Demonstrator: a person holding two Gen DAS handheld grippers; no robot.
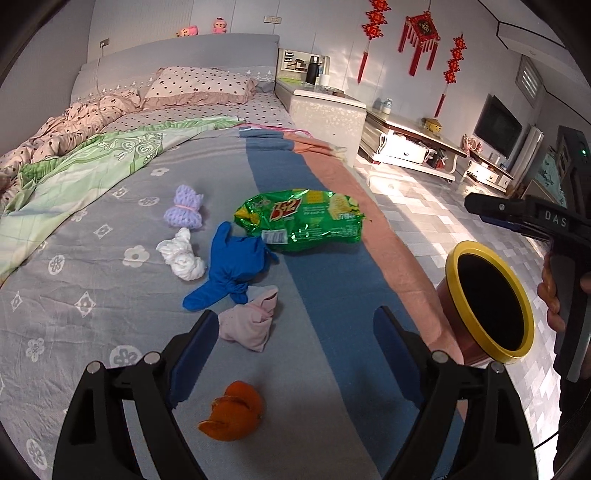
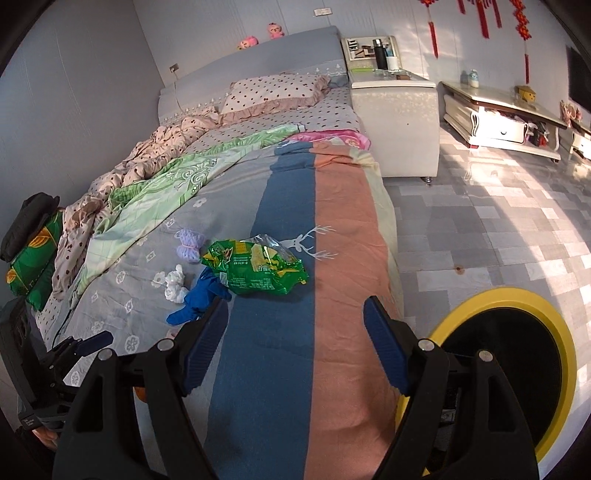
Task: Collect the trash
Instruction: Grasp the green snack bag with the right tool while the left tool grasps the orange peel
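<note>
Trash not yet picked up; you are at the approach.

The peel (image 1: 232,412) lies on the bed (image 1: 92,258) just under your left gripper (image 1: 295,354), the wrapper (image 1: 301,221) farther up beside knotted cloths; the bin (image 1: 489,301) stands off the bed's edge. Both grippers, left and right (image 2: 293,341), gape wide and hold nothing. Next, I judge: lower the left onto the peel.

bed (image 1: 110,229): grey flowered cover | polka-dot pillow (image 1: 199,86) at headboard | green quilt (image 1: 92,162) crumpled left | white cabinet (image 1: 327,114) beside bed | red knot ornaments (image 1: 421,35) on wall | television (image 1: 496,125) far right
</note>
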